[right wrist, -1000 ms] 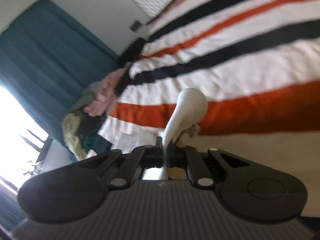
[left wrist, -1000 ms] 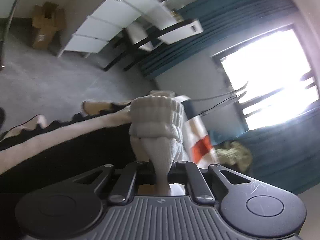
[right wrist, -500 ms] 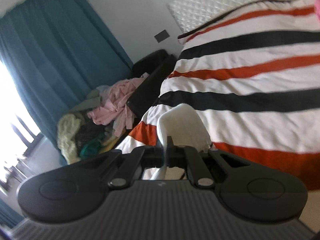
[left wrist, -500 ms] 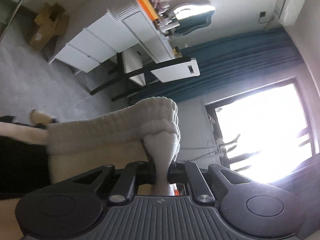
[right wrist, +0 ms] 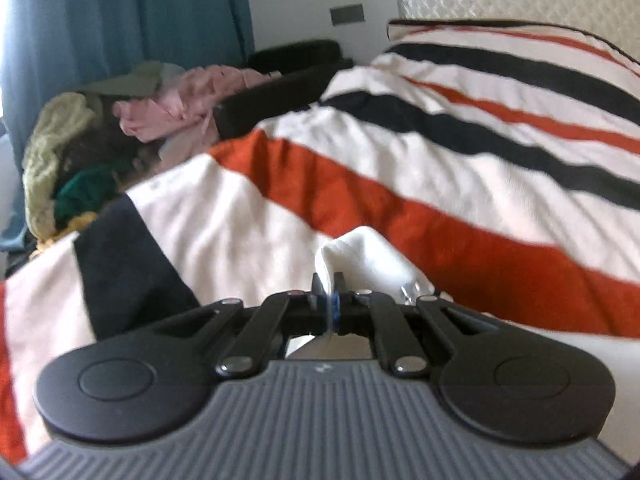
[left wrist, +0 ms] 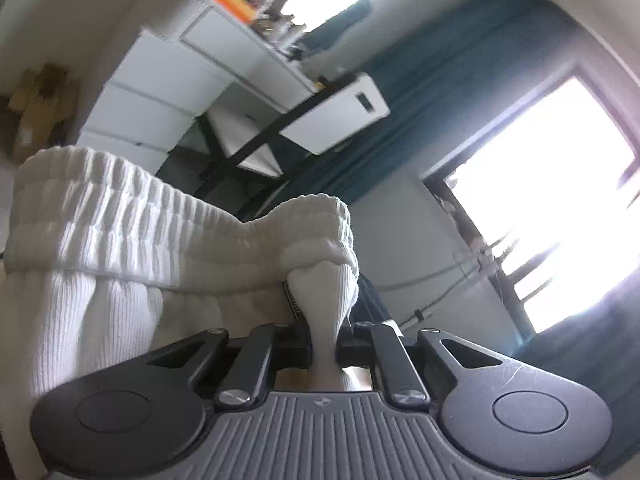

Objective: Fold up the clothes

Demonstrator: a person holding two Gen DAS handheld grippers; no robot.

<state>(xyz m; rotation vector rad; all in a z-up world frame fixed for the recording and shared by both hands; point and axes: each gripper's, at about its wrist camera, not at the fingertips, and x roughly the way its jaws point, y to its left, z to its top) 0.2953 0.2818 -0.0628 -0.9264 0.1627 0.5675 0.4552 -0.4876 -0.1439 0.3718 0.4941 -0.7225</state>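
A: Left gripper point(left wrist: 324, 344) status?

B: Jaws pinched on the white ribbed garment point(left wrist: 120, 248). A bunched fold rises straight out from between them, and the elastic waistband runs off to the left, held up in the air. White drawer unit point(left wrist: 160, 92) and bright window point(left wrist: 560, 200) behind.

A: Right gripper point(right wrist: 330, 304)?

B: Jaws pressed together on a thin edge of the same white cloth. A small peak of it stands just beyond the tips, leaning right.

A: Where over the bed?

B: Above the striped bedspread point(right wrist: 440, 184), near its front edge. Clothes pile point(right wrist: 100, 132) beyond the bed's left edge, by the blue curtain point(right wrist: 120, 12).
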